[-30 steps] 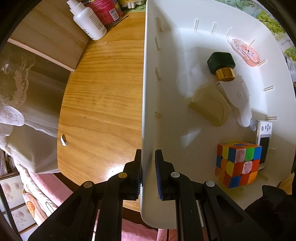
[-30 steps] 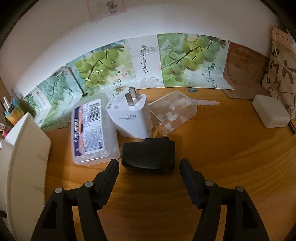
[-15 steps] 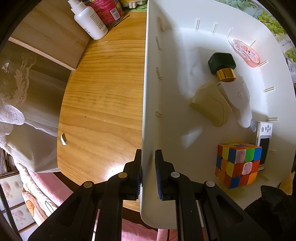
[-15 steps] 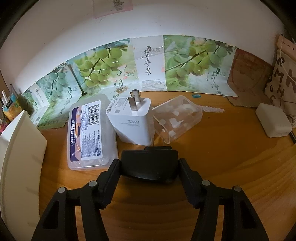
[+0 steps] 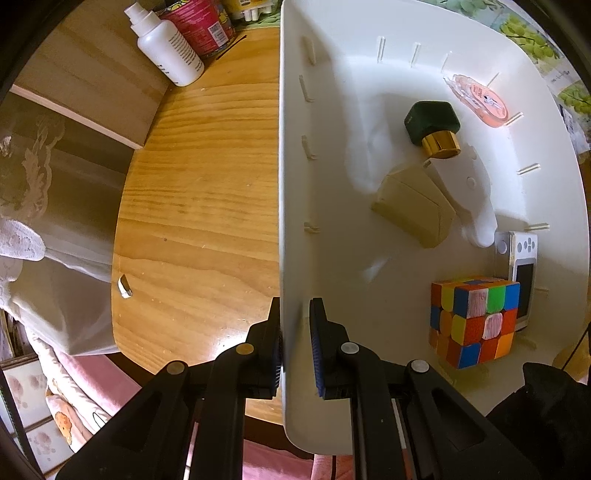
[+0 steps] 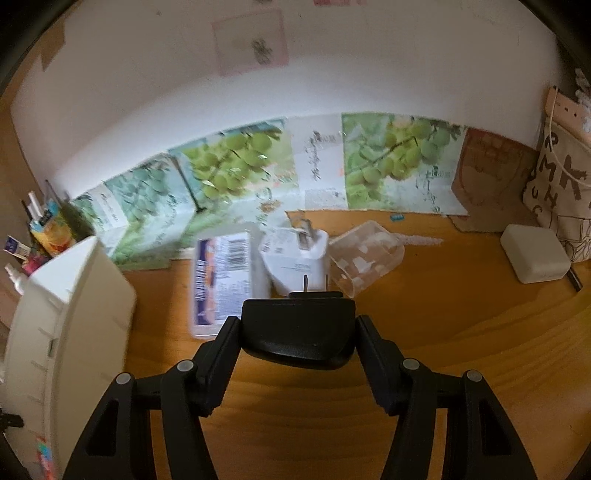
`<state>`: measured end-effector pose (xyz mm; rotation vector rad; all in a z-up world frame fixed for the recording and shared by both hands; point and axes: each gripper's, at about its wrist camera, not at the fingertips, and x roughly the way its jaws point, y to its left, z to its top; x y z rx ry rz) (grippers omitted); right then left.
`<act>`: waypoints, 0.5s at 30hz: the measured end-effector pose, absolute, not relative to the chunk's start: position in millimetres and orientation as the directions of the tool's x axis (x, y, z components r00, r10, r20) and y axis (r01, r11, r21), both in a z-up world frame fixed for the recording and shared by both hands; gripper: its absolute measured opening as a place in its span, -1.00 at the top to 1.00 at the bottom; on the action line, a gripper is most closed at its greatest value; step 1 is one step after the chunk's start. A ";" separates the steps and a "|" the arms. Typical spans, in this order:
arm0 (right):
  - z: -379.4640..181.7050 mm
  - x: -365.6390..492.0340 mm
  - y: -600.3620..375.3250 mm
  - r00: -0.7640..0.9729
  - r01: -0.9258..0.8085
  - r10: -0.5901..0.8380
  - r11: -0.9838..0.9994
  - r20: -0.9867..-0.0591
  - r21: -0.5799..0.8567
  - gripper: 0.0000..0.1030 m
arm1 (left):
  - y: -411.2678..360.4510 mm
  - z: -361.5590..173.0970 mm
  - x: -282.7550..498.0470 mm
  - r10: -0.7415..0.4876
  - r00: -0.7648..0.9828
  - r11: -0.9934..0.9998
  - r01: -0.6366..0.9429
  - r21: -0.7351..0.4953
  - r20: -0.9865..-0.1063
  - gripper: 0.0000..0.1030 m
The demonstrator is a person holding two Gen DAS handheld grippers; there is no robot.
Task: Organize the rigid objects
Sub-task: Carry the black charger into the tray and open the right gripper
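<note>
My left gripper (image 5: 295, 347) is shut on the near wall of the white bin (image 5: 291, 206), pointing straight down. Inside the bin lie a colour cube (image 5: 474, 323), a beige case (image 5: 415, 210), a dark green bottle with a gold cap (image 5: 434, 123), a white device (image 5: 465, 192), a small white player (image 5: 522, 273) and a pink tape roller (image 5: 480, 99). My right gripper (image 6: 297, 328) is shut on a black plug adapter (image 6: 297, 328), lifted off the wooden table (image 6: 461, 332). The white bin (image 6: 66, 317) stands at the left of that view.
Behind the adapter stand a white charger (image 6: 295, 258), a labelled plastic box (image 6: 221, 280) and a clear box (image 6: 365, 262). A white block (image 6: 535, 258) and a printed bag (image 6: 565, 192) sit at right. A white bottle (image 5: 166, 48) and red can (image 5: 203, 26) stand past the bin.
My right gripper closed its fingers on the black adapter and lifted it up off the table. The left gripper kept still on the bin wall.
</note>
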<state>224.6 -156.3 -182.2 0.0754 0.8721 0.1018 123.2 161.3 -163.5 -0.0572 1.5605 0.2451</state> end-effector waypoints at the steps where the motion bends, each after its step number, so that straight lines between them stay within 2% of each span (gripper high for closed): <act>1: -177.1 221.2 -153.5 0.644 -0.065 0.128 0.992 -0.754 0.113 -0.21 | 160.9 -163.3 123.5 0.118 -0.007 0.975 -0.188 0.117 -0.993 0.73; 15: -106.6 165.6 -89.8 0.686 -0.271 0.296 0.952 -0.665 0.144 -0.21 | 159.9 -162.6 123.8 0.102 0.009 0.985 -0.138 0.100 -0.995 0.73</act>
